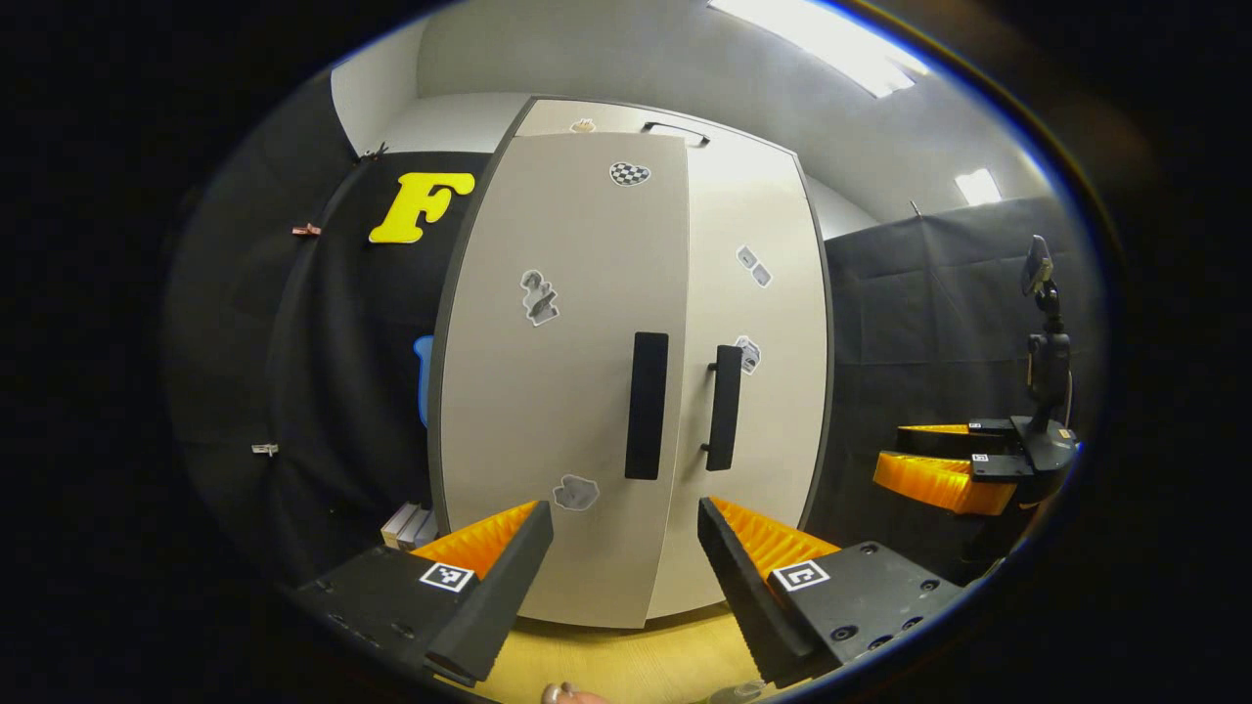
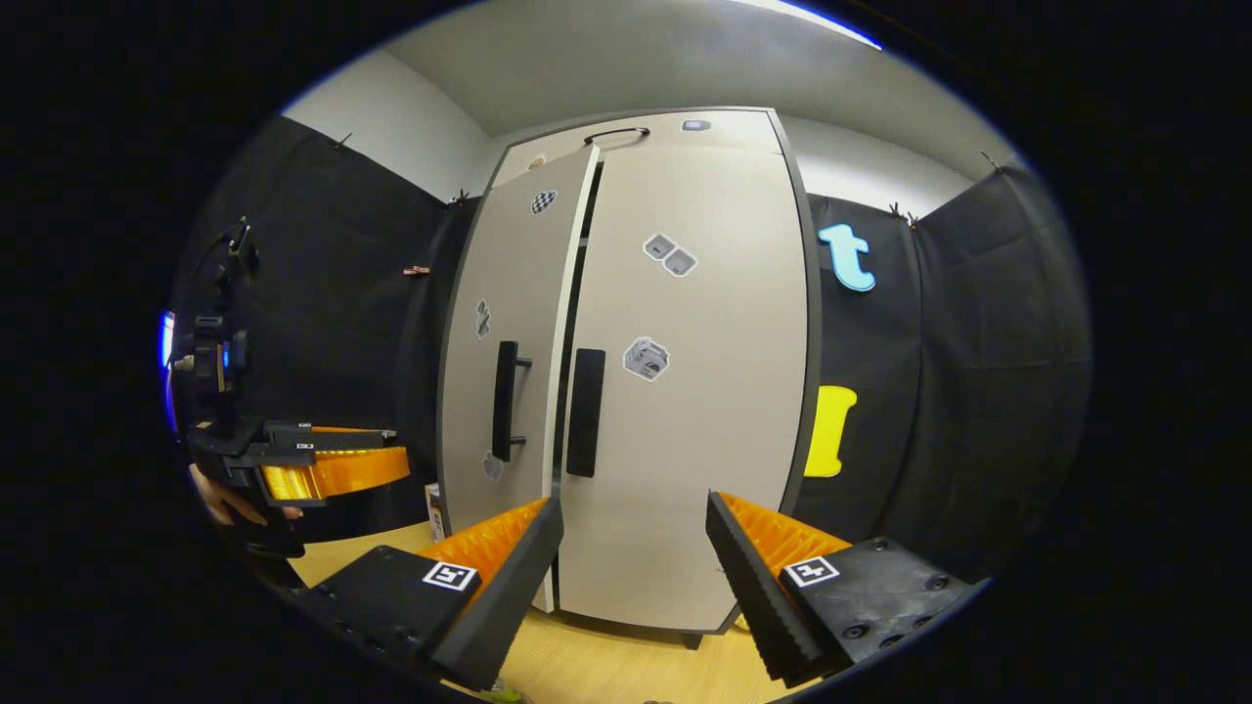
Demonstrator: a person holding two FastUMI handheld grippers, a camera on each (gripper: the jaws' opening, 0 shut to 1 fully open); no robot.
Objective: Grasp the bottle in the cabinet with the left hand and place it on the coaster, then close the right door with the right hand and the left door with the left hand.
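Nearest the lens in the left gripper view, the left hand-held gripper (image 1: 624, 567) is hanging with its fingers spread apart, grasping nothing, just short of the cabinet (image 1: 626, 372). Likewise in the right gripper view, the right hand-held gripper (image 2: 634, 572) is standing released and empty before the same cabinet.

Both pale grey doors are carrying small stickers and a tall dark handle each. From the left gripper view the left door (image 1: 562, 372) and right door (image 1: 758, 372) are looking shut, edges meeting at the middle. From the right gripper view a thin dark gap is showing between the two doors along the upper part, so whether the left door is fully closed I cannot tell. No bottle or coaster can be made out.

Light wooden table (image 1: 626, 660) is lying bare between the fingers and the cabinet's foot. Black cloth is closing in on both sides. The right hand-held gripper is also appearing far right in the left gripper view, well apart from the doors.
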